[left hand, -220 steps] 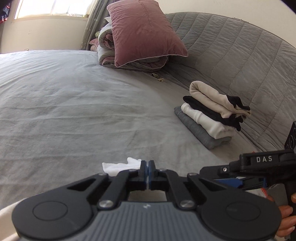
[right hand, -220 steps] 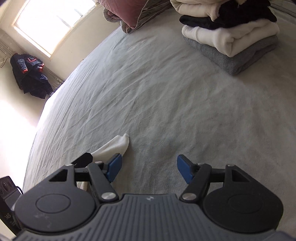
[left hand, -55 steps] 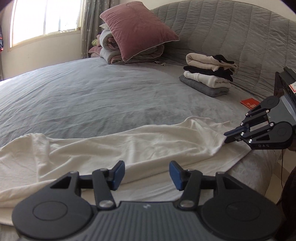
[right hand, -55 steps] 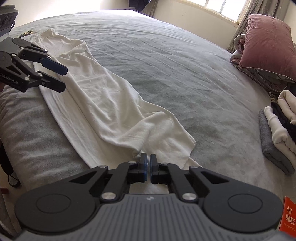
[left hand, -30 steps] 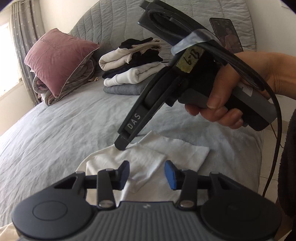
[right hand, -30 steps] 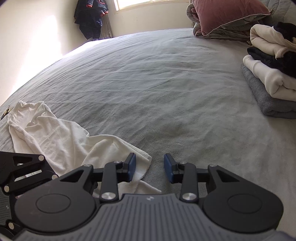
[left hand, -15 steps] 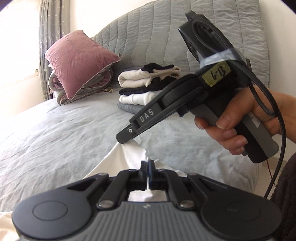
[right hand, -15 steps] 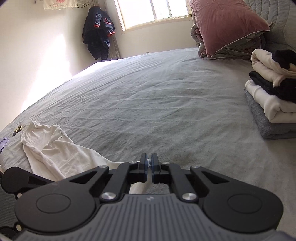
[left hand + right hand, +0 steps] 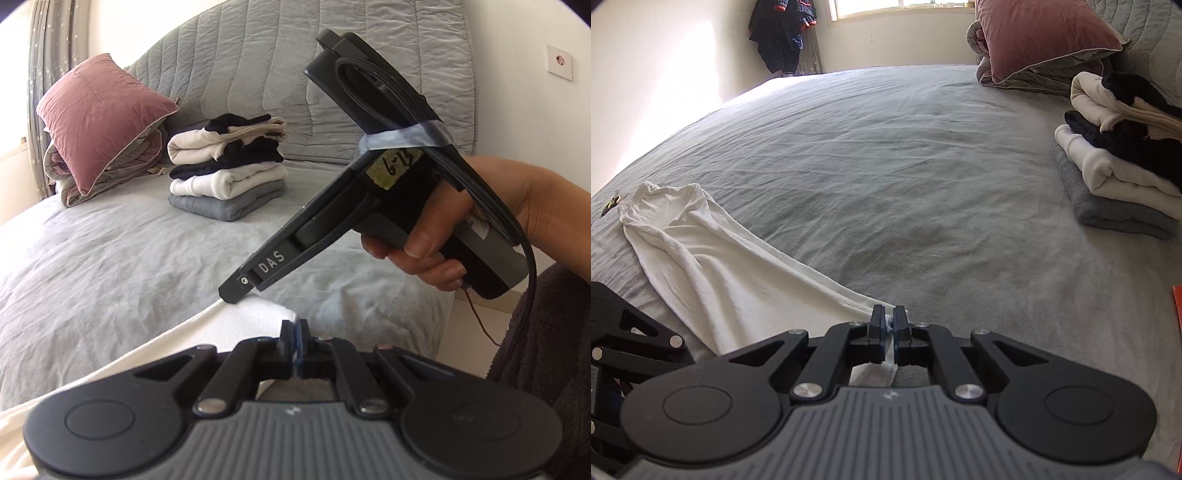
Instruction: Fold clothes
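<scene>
A long white garment (image 9: 701, 258) lies stretched along the near edge of the grey bed (image 9: 905, 166), its gathered end far to the left. My right gripper (image 9: 889, 320) is shut on the garment's near end, with white cloth pinched between its pads. In the left wrist view my left gripper (image 9: 294, 330) is shut on the same end of the white garment (image 9: 243, 325). Just beyond it, the tip of the right gripper (image 9: 231, 294) bites the cloth, held by a hand (image 9: 436, 243). The left gripper's black body (image 9: 631, 350) shows at the lower left of the right wrist view.
A stack of folded clothes (image 9: 225, 177) (image 9: 1119, 158) sits by the quilted grey headboard (image 9: 295, 66). A pink pillow (image 9: 99, 114) rests on folded bedding beside it. A red item (image 9: 1177, 310) lies at the bed's right edge. A dark jacket (image 9: 783, 33) hangs by the window.
Both grippers stood open over the garment's end a second ago; both have since shut on it. They have lifted it slightly, and the cloth now runs straighter along the bed.
</scene>
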`<state>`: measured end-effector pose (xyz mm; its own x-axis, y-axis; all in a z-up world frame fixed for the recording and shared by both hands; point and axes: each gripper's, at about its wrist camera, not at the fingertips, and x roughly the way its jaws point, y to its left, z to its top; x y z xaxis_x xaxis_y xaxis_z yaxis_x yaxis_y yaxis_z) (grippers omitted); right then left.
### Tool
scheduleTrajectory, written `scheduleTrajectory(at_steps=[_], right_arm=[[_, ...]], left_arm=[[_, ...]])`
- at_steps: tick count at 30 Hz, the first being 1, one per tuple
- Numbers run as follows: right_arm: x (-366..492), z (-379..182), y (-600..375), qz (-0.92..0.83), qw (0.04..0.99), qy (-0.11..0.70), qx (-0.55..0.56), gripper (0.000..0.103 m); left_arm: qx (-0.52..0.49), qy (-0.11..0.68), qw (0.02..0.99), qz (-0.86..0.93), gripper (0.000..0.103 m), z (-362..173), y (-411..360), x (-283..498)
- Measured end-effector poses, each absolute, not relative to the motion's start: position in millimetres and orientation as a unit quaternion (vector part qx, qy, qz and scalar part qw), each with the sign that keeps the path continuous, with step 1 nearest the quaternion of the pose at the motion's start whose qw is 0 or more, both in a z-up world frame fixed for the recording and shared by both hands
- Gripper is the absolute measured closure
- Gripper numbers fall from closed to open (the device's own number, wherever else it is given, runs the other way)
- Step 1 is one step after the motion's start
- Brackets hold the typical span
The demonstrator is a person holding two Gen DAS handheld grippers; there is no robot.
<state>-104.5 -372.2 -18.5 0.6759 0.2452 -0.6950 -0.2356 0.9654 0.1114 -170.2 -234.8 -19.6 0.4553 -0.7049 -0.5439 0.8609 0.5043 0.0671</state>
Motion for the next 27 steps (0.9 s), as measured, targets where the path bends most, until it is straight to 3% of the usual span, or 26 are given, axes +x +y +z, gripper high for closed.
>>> scheduleTrajectory(at_steps=[7,9,11,15,21,25,27], right_arm=[[-99.7,-28.8,-370.9,0.135,0.9,0.415,-0.011,0.095],[-99.6,-25.4,-369.7,0.135,0.902,0.411,-0.012,0.089],[-98.5,-21.2,-367.7,0.137,0.905,0.404,-0.014,0.089],[-91.7,-14.5,-361.8,0.145,0.908,0.393,-0.003,0.087],[-77.9,-8.4,-339.7,0.179,0.905,0.385,0.008,0.086],[-67.3,-10.1,-319.4,0.199,0.899,0.39,0.008,0.074],[-62.5,-11.0,-308.5,0.208,0.896,0.392,0.005,0.074]], left_arm=[[0.163,0.271,0.821,-0.475,0.098,-37.6,-235.2,-162.9],[0.149,0.275,0.822,-0.476,0.083,-34.0,-228.3,-159.8],[0.137,0.273,0.826,-0.474,0.073,-28.8,-219.6,-157.2],[0.138,0.262,0.838,-0.459,0.065,-17.4,-196.5,-150.6],[0.146,0.263,0.86,-0.411,0.062,-6.8,-149.3,-130.9],[0.154,0.267,0.876,-0.37,0.061,-2.1,-117.7,-113.9],[0.16,0.267,0.883,-0.351,0.06,0.4,-100.3,-106.7]])
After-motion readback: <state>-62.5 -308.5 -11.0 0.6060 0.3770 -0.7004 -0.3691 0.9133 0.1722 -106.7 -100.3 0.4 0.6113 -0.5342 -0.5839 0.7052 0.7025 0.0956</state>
